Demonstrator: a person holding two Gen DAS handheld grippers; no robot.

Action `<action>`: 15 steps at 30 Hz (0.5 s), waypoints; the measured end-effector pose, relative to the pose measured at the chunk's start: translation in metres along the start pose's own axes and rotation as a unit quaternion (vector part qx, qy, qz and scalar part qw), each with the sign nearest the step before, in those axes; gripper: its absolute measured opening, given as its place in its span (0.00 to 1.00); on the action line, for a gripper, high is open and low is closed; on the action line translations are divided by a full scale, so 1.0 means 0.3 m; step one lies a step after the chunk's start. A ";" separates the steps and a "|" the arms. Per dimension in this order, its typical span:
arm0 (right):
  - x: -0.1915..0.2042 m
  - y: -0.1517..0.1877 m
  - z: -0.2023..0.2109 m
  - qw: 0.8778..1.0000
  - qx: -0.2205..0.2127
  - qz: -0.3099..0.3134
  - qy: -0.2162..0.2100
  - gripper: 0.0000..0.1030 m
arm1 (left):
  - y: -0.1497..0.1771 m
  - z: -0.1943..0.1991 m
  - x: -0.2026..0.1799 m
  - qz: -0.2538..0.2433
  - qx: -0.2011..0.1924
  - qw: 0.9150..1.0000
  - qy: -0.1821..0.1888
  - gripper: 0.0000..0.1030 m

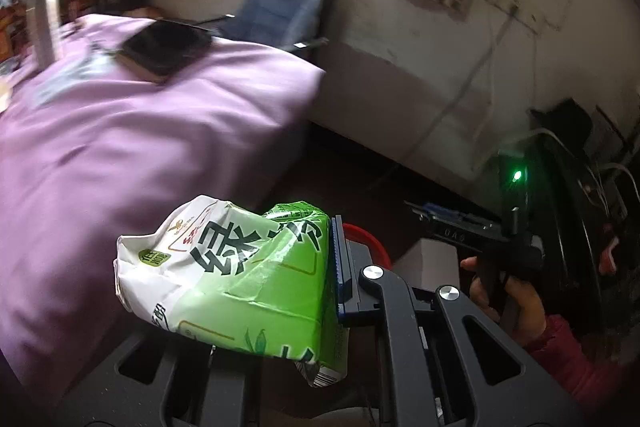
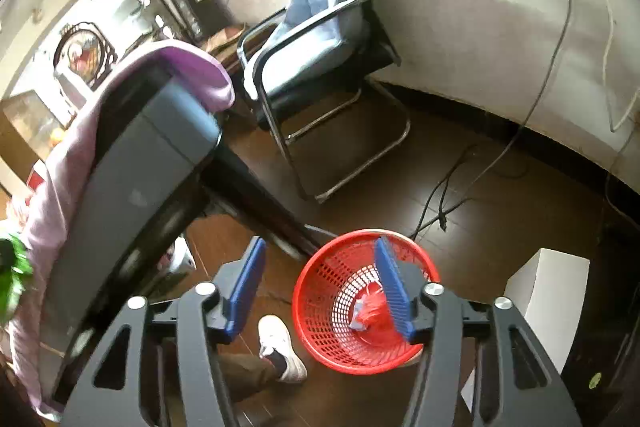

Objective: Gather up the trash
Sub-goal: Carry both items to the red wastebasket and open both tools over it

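1. The left gripper (image 1: 320, 267) was clamped tight on a crumpled green-and-white wrapper (image 1: 232, 279). One blue pad (image 1: 340, 259) showed pressed against the wrapper's right edge; the other pad was hidden behind the packet.

2. The wrapper's long axis ran from the jaws out to the left in the left wrist view, and most of the packet hung free on that side, with a loose corner drooping towards the camera.

3. Just past the pad, on the far right side of the wrapper, a curved sliver of the red basket (image 1: 370, 239) rim showed. The bin therefore lay beyond and to the right of the held packet, low on the dark floor (image 1: 360, 179), not under it.

4. The right gripper (image 2: 324, 283) stood well open with nothing between its blue pads. Its right finger overlapped the basket (image 2: 320, 303) in the view, and a scrap of red-and-pale trash (image 2: 366, 311) already lay inside.

5. Judged from this, the right gripper was nearer the basket, but the left one carried the load, so the left needed to travel right and far before letting go.

6. The purple-covered table (image 1: 140, 147) lay to the left, away from the drop.
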State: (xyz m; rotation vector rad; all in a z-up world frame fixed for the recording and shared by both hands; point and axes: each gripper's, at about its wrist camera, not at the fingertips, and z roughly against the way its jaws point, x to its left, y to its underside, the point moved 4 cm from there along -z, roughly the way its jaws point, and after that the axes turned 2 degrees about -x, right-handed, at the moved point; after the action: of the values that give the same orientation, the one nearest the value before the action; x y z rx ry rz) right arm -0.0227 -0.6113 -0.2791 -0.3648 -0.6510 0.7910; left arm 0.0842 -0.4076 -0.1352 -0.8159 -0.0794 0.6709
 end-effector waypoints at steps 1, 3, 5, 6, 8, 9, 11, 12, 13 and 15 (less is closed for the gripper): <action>-0.014 -0.001 0.011 1.000 -0.004 -0.004 0.002 0.59 | 0.000 -0.037 -0.024 -0.011 0.009 1.000 0.006 0.12; -0.043 -0.005 0.034 1.000 -0.008 -0.008 0.008 0.60 | 0.000 -0.121 -0.071 -0.030 0.030 0.999 0.019 0.13; -0.069 0.001 0.052 1.000 -0.007 -0.013 0.017 0.60 | -0.004 -0.219 -0.115 -0.046 0.051 0.997 0.032 0.17; -0.078 0.001 0.060 1.000 -0.007 -0.015 0.020 0.60 | -0.002 -0.282 -0.138 -0.055 0.069 0.995 0.040 0.34; -0.111 0.008 0.068 0.999 -0.004 -0.018 0.030 0.60 | 0.021 -0.410 -0.174 -0.077 0.114 0.990 0.027 0.69; -0.125 0.014 0.076 0.999 -0.004 -0.020 0.035 0.60 | 0.038 -0.474 -0.186 -0.092 0.134 0.987 0.001 0.77; -0.148 0.024 0.089 0.999 -0.002 -0.024 0.041 0.60 | 0.076 -0.569 -0.213 -0.133 0.169 0.976 -0.036 0.78; -0.157 0.028 0.094 0.999 -0.001 -0.026 0.044 0.60 | 0.094 -0.603 -0.220 -0.151 0.182 0.969 -0.062 0.78; -0.166 0.032 0.098 0.999 -0.001 -0.027 0.045 0.60 | 0.098 -0.611 -0.223 -0.158 0.184 0.967 -0.074 0.78; -0.173 0.036 0.098 0.999 0.001 -0.028 0.046 0.60 | 0.101 -0.591 -0.231 -0.167 0.170 0.968 -0.077 0.80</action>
State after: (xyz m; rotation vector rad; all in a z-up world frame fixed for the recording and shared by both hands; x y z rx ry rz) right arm -0.0750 -0.6414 -0.2836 -0.3777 -0.5717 0.7169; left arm 0.0692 -0.5478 -0.2668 -0.4052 -0.2304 0.4106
